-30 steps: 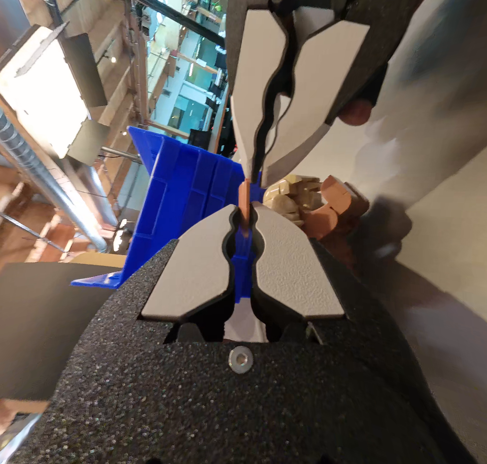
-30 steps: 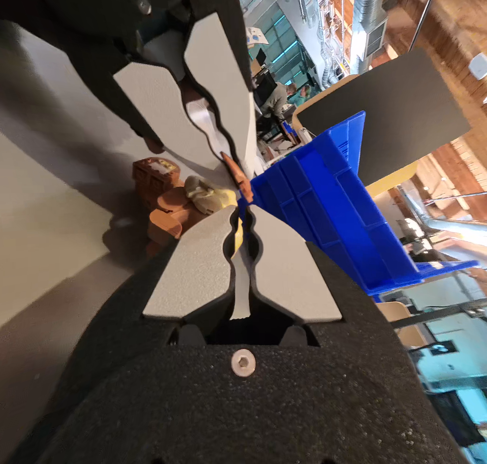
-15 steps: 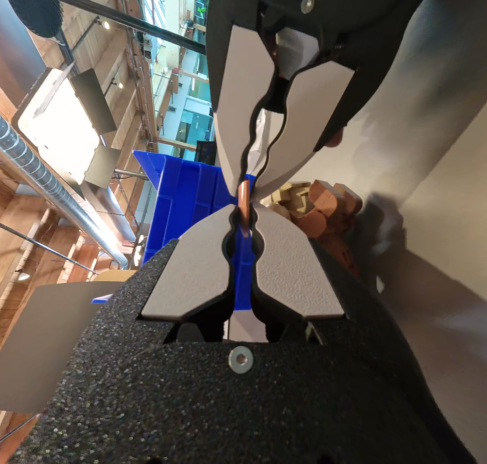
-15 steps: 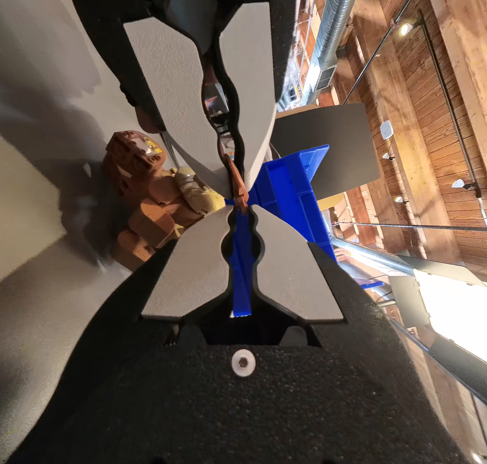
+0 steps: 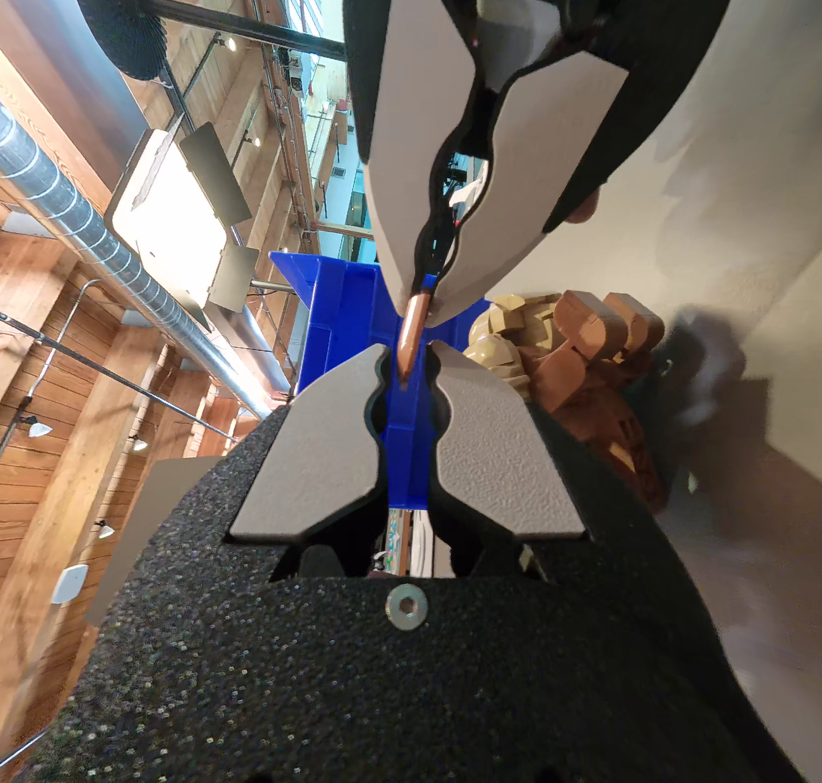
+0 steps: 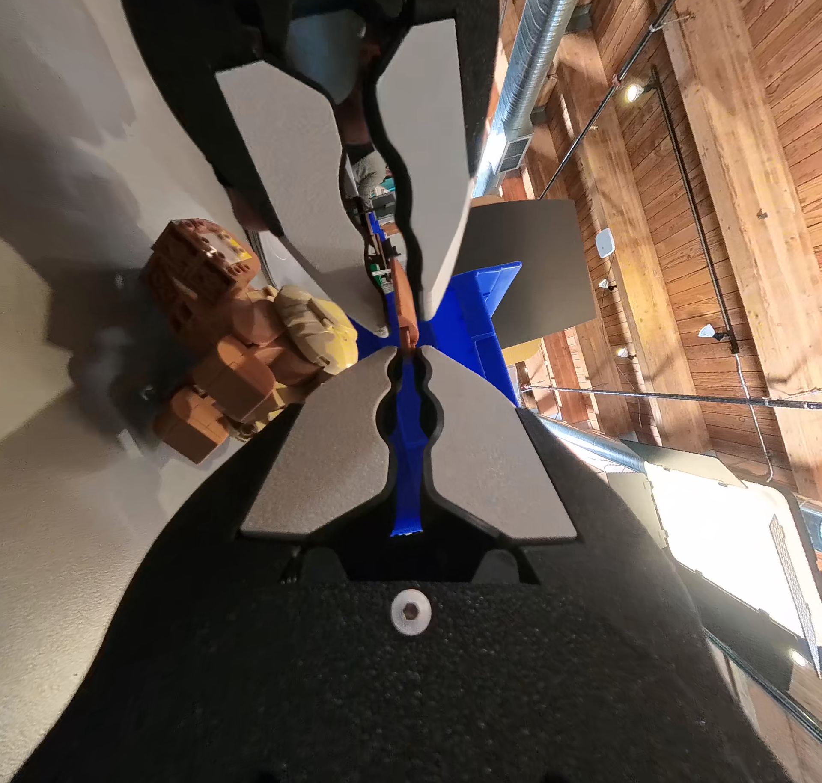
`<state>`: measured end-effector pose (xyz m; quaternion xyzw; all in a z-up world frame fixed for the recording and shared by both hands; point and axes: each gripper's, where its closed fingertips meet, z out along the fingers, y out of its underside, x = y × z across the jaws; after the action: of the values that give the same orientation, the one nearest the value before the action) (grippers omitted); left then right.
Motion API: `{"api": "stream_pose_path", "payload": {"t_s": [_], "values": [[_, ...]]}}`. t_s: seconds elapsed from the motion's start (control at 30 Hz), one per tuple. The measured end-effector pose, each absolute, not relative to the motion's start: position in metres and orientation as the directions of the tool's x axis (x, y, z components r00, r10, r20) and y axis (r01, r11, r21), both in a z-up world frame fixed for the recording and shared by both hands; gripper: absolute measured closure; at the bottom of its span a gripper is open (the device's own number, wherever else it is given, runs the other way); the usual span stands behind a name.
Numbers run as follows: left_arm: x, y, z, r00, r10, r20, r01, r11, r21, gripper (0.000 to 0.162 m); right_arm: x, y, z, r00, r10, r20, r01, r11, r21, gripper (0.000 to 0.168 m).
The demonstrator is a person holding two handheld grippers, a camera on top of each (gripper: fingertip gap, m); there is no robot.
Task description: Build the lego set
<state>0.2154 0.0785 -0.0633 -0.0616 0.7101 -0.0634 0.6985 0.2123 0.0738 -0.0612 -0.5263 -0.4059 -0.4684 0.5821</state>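
Two grippers meet before a blue bin (image 5: 351, 317), contents hidden: right jaws pinching a brown piece (image 5: 411, 330), left jaws spread.

Black speckled tool (image 5: 407, 352), grey fingers (image 5: 320, 450)

Blue bin (image 5: 351, 317) stands on the grey table (image 5: 734, 228). Overhead: wood ceiling (image 6: 734, 183), metal duct (image 5: 111, 246), lit light panel (image 5: 169, 228), dark board (image 6: 525, 264).
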Motion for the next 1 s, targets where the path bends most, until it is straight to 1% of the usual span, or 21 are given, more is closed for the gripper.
{"api": "stream_pose_path", "payload": {"t_s": [0.03, 0.2, 0.27, 0.33, 0.43, 0.57, 0.67, 0.73, 0.83, 1.0], "values": [[0.216, 0.079, -0.064, -0.014, -0.166, -0.986, -0.005, 0.986, -0.166, 0.155, 0.212, 0.074, -0.061, 0.237, -0.117, 0.965, 0.971, 0.009, -0.237, 0.164], [0.216, 0.081, -0.063, -0.005, -0.121, -0.993, -0.049, 0.992, -0.121, 0.156, 0.214, 0.075, -0.062, 0.256, -0.114, 0.960, 0.966, 0.003, -0.258, 0.164], [0.217, 0.084, -0.061, 0.015, -0.075, -0.997, -0.088, 0.993, -0.076, 0.156, 0.215, 0.075, -0.065, 0.256, -0.102, 0.961, 0.966, -0.008, -0.258, 0.156], [0.218, 0.089, -0.060, 0.023, -0.032, -0.999, -0.132, 0.991, -0.035, 0.156, 0.213, 0.075, -0.067, 0.238, -0.099, 0.966, 0.971, -0.007, -0.240, 0.152], [0.219, 0.094, -0.062, 0.020, 0.003, -1.000, -0.171, 0.985, 0.000, 0.157, 0.206, 0.074, -0.068, 0.194, -0.103, 0.976, 0.981, 0.006, -0.195, 0.151], [0.219, 0.093, -0.065, 0.003, 0.033, -0.999, -0.174, 0.984, 0.032, 0.157, 0.201, 0.075, -0.070, 0.143, -0.104, 0.984, 0.990, 0.006, -0.144, 0.151], [0.220, 0.091, -0.066, -0.001, 0.053, -0.999, -0.175, 0.983, 0.052, 0.157, 0.199, 0.075, -0.070, 0.146, -0.103, 0.984, 0.989, 0.016, -0.146, 0.153], [0.220, 0.091, -0.067, -0.005, 0.074, -0.997, -0.176, 0.982, 0.074, 0.157, 0.199, 0.075, -0.068, 0.163, -0.108, 0.981, 0.987, 0.023, -0.162, 0.160], [0.219, 0.091, -0.066, 0.003, 0.109, -0.994, -0.178, 0.978, 0.107, 0.157, 0.199, 0.075, -0.069, 0.219, -0.082, 0.972, 0.976, 0.038, -0.217, 0.161], [0.220, 0.091, -0.066, 0.003, 0.156, -0.988, -0.185, 0.971, 0.153, 0.157, 0.199, 0.075, -0.070, 0.387, 0.012, 0.922, 0.919, 0.074, -0.387, 0.159]]}}
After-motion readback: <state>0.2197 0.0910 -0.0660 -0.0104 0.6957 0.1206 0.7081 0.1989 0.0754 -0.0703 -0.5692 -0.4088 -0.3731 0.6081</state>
